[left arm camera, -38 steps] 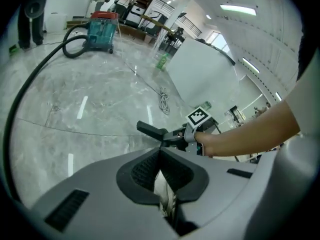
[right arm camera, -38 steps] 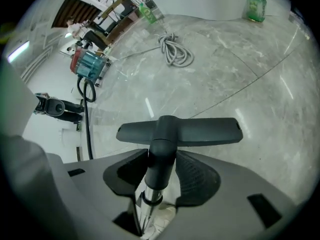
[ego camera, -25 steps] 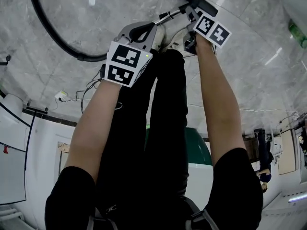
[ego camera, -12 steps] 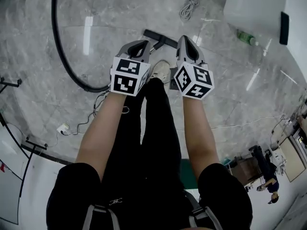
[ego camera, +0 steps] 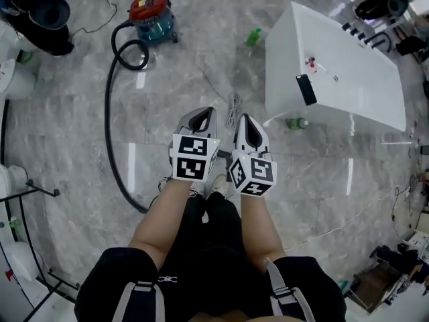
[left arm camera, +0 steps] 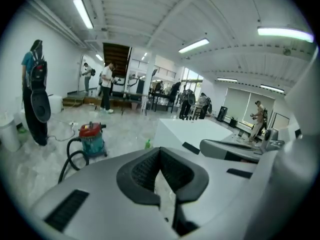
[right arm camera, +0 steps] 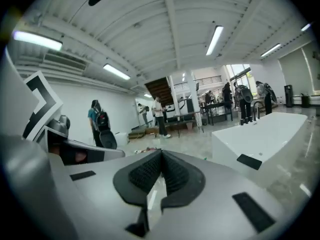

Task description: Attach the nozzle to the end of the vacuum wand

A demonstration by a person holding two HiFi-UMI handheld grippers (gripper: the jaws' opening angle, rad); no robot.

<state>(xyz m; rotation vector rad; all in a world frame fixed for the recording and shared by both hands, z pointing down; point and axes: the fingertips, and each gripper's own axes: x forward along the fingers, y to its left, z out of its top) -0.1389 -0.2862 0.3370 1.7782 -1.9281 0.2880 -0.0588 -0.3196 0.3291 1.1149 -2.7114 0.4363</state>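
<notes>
Nozzle no longer near; left claw, right claw lifted, shut, empty.

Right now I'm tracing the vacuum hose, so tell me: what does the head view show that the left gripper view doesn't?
Only the head view: the black hose in its whole run across the floor, a bottle lying by the white table, and the person's legs. Only the left gripper view: ceiling lights, people standing far off, and the left gripper close up, its fingers shut on nothing. Both: the red-topped vacuum, the white table and the green bottle between them.
</notes>
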